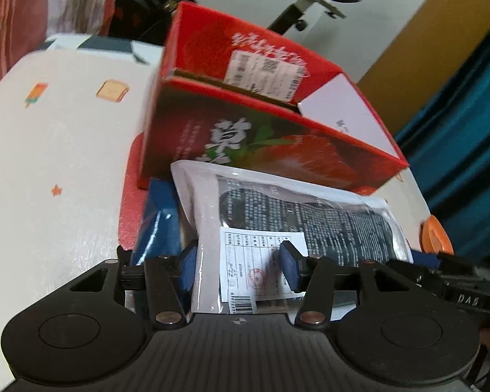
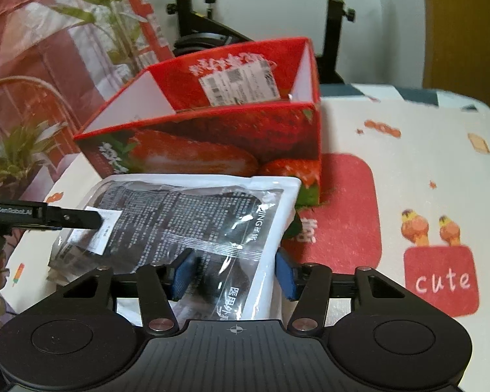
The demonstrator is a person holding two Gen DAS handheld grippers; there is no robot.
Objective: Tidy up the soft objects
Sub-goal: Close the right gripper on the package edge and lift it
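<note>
We see a clear plastic packet [image 1: 297, 215] [image 2: 192, 222] with dark printed contents held between both tools, just in front of the open red strawberry box [image 1: 261, 130] [image 2: 212, 130] on the patterned tablecloth [image 1: 58, 150] [image 2: 424, 163]. Left gripper [image 1: 240, 266]: blue pads [image 1: 290, 269] spread on either side of one end of the packet; we cannot tell if they pinch it. Right gripper [image 2: 232, 272]: pads [image 2: 183, 272] straddle the other end, packet between them, clamping unclear. In the right wrist view the left tool's black finger lies against the packet's far corner. Box looks empty inside, white label on its back wall. A red mat [image 2: 343, 209] sits under the box.
</note>
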